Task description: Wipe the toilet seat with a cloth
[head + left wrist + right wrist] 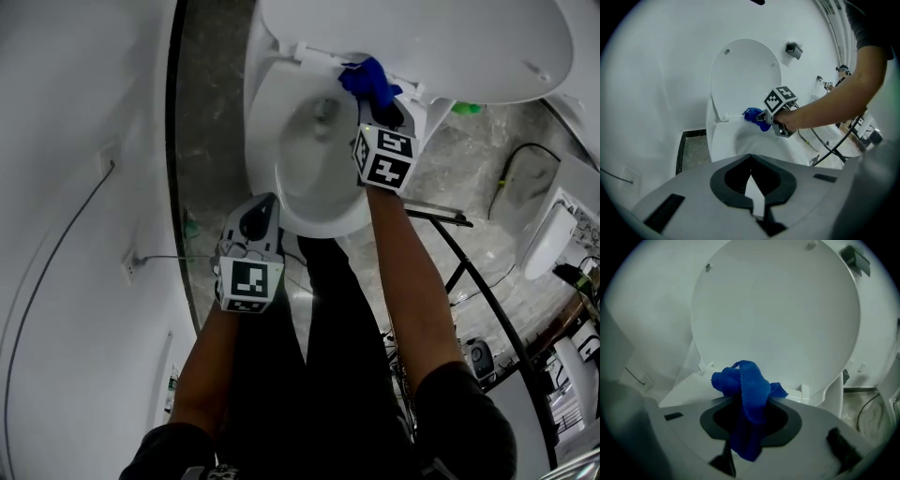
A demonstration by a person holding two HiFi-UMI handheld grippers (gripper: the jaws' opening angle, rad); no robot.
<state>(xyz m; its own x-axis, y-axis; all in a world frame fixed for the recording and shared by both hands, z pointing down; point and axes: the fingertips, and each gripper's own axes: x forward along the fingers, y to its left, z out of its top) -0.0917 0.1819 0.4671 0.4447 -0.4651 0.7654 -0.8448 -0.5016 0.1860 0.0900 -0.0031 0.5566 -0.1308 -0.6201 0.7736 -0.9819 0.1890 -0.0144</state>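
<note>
Cloth (pixel 368 79), bunched, lies at top centre of the head view on the seat's (pixel 265 112) rear, clamped in the right hand-held gripper (pixel 382 105). Left hand-held gripper (pixel 262 208) is closed, empty. Snagging on the hinge (pixel 302 49) could pull the cloth loose into the bowl (pixel 319 145).

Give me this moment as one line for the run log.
right gripper: shut on blue cloth, at rear of toilet seat | left gripper: shut, empty, off the seat | lid: raised

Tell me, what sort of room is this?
Most likely a bathroom: a white toilet bowl with its lid raised, marbled floor tiles beside it, and a blue cloth at its back rim.
</note>
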